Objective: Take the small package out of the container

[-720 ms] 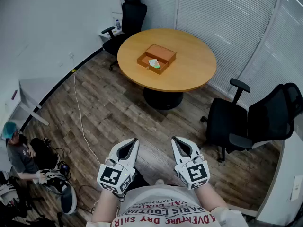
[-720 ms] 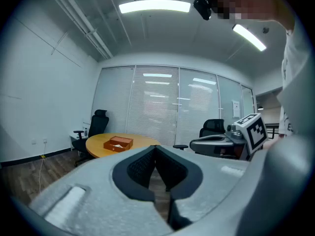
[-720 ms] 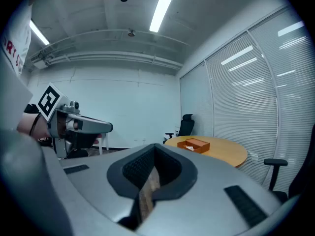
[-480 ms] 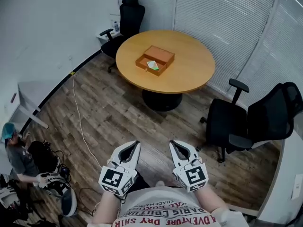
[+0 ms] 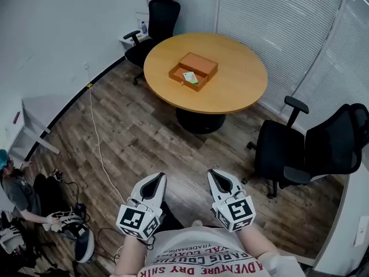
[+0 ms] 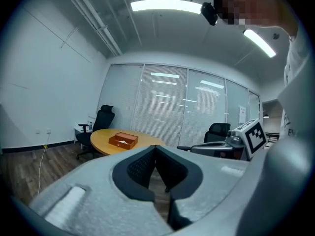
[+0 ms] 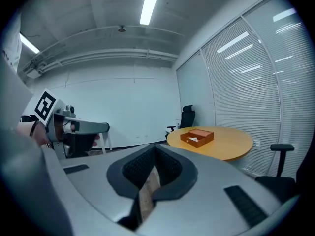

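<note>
An open orange-brown box (image 5: pixel 192 70) sits on the round wooden table (image 5: pixel 236 91) far ahead, its lid laid back. A small white and green package (image 5: pixel 189 77) lies inside it. The same box (image 6: pixel 123 140) shows small in the left gripper view, and as the box (image 7: pixel 197 135) in the right gripper view. My left gripper (image 5: pixel 158 178) and right gripper (image 5: pixel 214 173) are held close to my body over the floor, far from the table. Both are shut with nothing between the jaws.
Black office chairs stand at the right (image 5: pixel 314 149) and behind the table (image 5: pixel 155 22). A person (image 5: pixel 20 192) sits on the floor at the left among gear. A cable (image 5: pixel 95 131) runs across the wooden floor. Blinds cover the far windows.
The view has shifted slightly, so the table and box sit a little further right in the picture. Both grippers stay in the same place near my body, still shut.
</note>
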Demonstrator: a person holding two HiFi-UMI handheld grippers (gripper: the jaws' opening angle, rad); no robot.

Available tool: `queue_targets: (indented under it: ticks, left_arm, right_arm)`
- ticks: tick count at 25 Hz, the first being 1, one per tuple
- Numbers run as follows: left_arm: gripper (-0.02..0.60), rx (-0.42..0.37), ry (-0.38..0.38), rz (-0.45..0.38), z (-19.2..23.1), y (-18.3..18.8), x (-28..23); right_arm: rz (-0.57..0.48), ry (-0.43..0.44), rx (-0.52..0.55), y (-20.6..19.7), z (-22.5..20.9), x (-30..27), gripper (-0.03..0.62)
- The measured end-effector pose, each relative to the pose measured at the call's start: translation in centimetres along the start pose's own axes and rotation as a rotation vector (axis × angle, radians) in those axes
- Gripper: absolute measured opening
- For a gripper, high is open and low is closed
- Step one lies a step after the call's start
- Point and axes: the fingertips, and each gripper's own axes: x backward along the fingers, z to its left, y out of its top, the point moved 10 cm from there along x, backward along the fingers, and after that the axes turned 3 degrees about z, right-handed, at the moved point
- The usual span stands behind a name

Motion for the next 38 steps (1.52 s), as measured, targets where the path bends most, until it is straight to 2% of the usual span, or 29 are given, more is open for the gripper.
queue_targets:
  ticks: [6, 10, 19, 29, 32, 38]
  left_arm:
    - [0.011, 0.002, -0.013, 0.004, 4.4, 0.4, -2.8]
    - [0.011, -0.009, -0.048, -0.001, 8.7, 1.7, -6.2]
    - [0.011, -0.011, -0.221, 0.037, 20.1, 4.6, -14.8]
    - [0.011, -0.101, -0.397, 0.061, 35.1, 11.0, -21.8]
    - [0.011, -0.124, -0.42, 0.062, 39.5, 12.1, -23.6]
    - [0.011, -0.141, -0.495, 0.091, 44.2, 13.6, -27.2]
  right_arm:
    - [0.005, -0.02, -0.003, 0.7, -0.8, -4.5, 0.008]
    - [0.005, -0.047, -0.022, 1.4, -1.6, -9.0, 0.008]
    - [0.046, -0.178, -0.036, 4.2, -2.0, -20.0, 0.008]
    - [0.081, -0.391, -0.089, 8.8, -1.2, -33.0, 0.008]
    - [0.1, -0.429, -0.094, 9.4, -0.8, -36.7, 0.008]
    - [0.115, -0.486, -0.122, 11.3, -0.5, -41.4, 0.008]
